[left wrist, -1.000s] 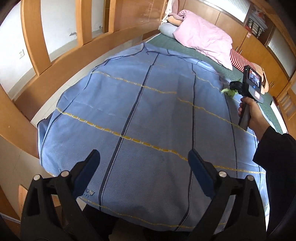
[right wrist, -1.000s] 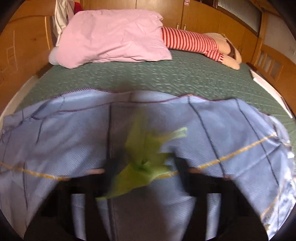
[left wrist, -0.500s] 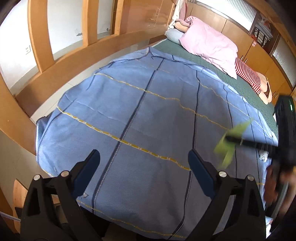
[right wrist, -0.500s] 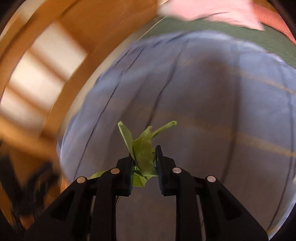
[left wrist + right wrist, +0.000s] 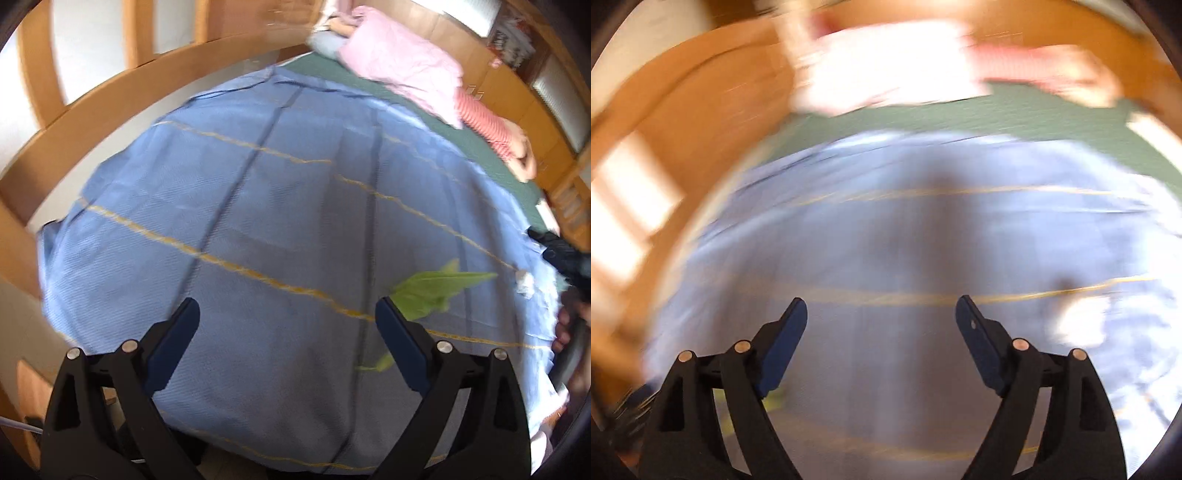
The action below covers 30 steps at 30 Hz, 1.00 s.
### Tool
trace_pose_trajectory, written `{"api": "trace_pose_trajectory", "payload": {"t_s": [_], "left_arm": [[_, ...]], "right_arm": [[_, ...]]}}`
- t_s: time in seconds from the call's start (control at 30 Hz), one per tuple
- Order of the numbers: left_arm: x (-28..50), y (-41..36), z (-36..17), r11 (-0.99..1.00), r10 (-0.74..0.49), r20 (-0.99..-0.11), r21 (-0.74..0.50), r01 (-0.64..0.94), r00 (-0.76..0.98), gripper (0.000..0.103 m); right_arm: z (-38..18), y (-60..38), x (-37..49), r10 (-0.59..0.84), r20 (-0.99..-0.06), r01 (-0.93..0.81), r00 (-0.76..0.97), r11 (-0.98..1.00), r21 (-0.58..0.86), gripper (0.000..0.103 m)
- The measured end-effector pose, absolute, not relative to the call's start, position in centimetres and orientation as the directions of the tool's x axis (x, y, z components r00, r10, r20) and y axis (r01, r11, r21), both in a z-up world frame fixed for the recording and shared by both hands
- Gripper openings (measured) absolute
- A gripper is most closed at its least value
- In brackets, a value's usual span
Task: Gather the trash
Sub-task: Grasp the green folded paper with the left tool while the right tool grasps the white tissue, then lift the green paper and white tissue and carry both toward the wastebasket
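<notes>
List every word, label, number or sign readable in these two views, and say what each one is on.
None can be read.
Shelf items at the top right of the left view: any print is too small and blurred.
Blue blanket: only stripes, no text.
Right view: motion blur throughout, nothing legible.

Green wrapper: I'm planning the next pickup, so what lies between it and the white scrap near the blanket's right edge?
Only bare blue blanket, seen in the left wrist view, separates green wrapper from white scrap.
</notes>
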<state>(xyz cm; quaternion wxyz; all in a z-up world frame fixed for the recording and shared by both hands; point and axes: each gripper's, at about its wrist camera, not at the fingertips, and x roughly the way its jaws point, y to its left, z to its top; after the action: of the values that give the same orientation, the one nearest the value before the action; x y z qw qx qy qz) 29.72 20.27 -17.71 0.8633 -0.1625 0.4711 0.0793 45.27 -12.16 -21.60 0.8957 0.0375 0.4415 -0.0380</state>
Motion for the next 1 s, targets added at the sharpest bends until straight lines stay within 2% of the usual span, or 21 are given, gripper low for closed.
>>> {"api": "trace_pose_trajectory", "payload": {"t_s": [0.1,0.2,0.23,0.27,0.3,0.33,0.37,0.4,0.43,0.57,0.6,0.63,0.7,0.77,0.83,0.93,0.97,1.0], "left_arm": [[30.6,18.2,-17.8,0.946,-0.142,-0.825,-0.276,-0.170,0.547,0.095],[31.5,15.3,-18.0,0.961,-0.210,-0.803,-0.276,-0.034,0.558,0.095],[31.8,14.1,-18.2,0.967,-0.216,-0.800,-0.253,0.012,0.560,0.095],[32.0,13.3,-18.4,0.972,-0.216,-0.798,-0.231,0.044,0.562,0.095],[32.1,12.6,-18.8,0.976,-0.208,-0.801,-0.205,0.069,0.561,0.095],[32.3,11.9,-19.2,0.980,-0.197,-0.809,-0.179,0.087,0.554,0.095],[32.5,11.4,-19.7,0.982,-0.190,-0.816,-0.162,0.099,0.545,0.090],[32.7,11.2,-20.2,0.982,-0.188,-0.823,-0.156,0.106,0.536,0.081],[32.8,11.0,-20.6,0.982,-0.187,-0.832,-0.155,0.106,0.521,0.078],[33.5,11.5,-22.2,0.971,-0.238,-0.859,-0.227,0.079,0.453,0.053],[33.6,11.6,-22.4,0.968,-0.249,-0.862,-0.241,0.075,0.441,0.043],[33.7,11.4,-22.7,0.967,-0.250,-0.865,-0.242,0.075,0.436,0.040],[33.5,11.3,-22.8,0.968,-0.247,-0.868,-0.235,0.082,0.431,0.026],[33.4,11.2,-22.8,0.966,-0.256,-0.865,-0.243,0.086,0.431,0.026],[33.2,11.3,-22.3,0.961,-0.272,-0.856,-0.262,0.085,0.440,0.020],[32.8,12.0,-21.3,0.941,-0.331,-0.835,-0.328,0.086,0.439,0.019],[32.7,12.2,-21.0,0.932,-0.355,-0.830,-0.353,0.089,0.431,0.022],[32.8,12.3,-20.8,0.926,-0.369,-0.826,-0.366,0.093,0.425,0.032]], "right_arm": [[-25.0,-16.0,47.5,-0.194,-0.837,0.196,0.511,0.975,-0.107,0.081],[-27.2,-18.6,47.5,-0.182,-0.878,0.225,0.444,0.970,-0.088,0.079],[-27.7,-19.1,47.3,-0.166,-0.886,0.221,0.432,0.972,-0.074,0.063],[-28.2,-19.2,47.0,-0.147,-0.898,0.209,0.414,0.976,-0.063,0.053],[-28.5,-19.7,46.1,-0.119,-0.904,0.186,0.411,0.982,-0.044,0.037],[-28.4,-19.4,46.2,-0.113,-0.903,0.173,0.414,0.984,-0.043,0.028],[-28.4,-19.4,45.7,-0.106,-0.903,0.158,0.415,0.987,-0.043,0.027],[-28.2,-19.1,44.9,-0.058,-0.910,0.131,0.411,0.991,-0.004,0.024],[-28.0,-18.8,44.5,-0.012,-0.914,0.112,0.405,0.993,0.036,0.022],[-26.5,-15.8,41.6,0.172,-0.916,-0.029,0.364,0.984,0.173,0.022],[-26.4,-15.4,41.6,0.178,-0.915,-0.045,0.361,0.984,0.174,0.022],[-26.1,-14.8,41.3,0.186,-0.915,-0.071,0.359,0.983,0.171,0.022],[-25.5,-13.8,39.7,0.211,-0.910,-0.121,0.356,0.976,0.179,0.022],[-25.5,-13.2,38.6,0.212,-0.910,-0.136,0.356,0.975,0.175,0.022],[-25.2,-12.7,37.4,0.199,-0.914,-0.149,0.354,0.977,0.155,0.022],[-24.8,-11.4,35.8,0.185,-0.927,-0.167,0.327,0.977,0.135,0.022],[-24.3,-10.6,35.5,0.186,-0.930,-0.170,0.318,0.976,0.137,0.022],[-24.4,-10.7,35.2,0.197,-0.933,-0.169,0.301,0.974,0.151,0.023]]}}
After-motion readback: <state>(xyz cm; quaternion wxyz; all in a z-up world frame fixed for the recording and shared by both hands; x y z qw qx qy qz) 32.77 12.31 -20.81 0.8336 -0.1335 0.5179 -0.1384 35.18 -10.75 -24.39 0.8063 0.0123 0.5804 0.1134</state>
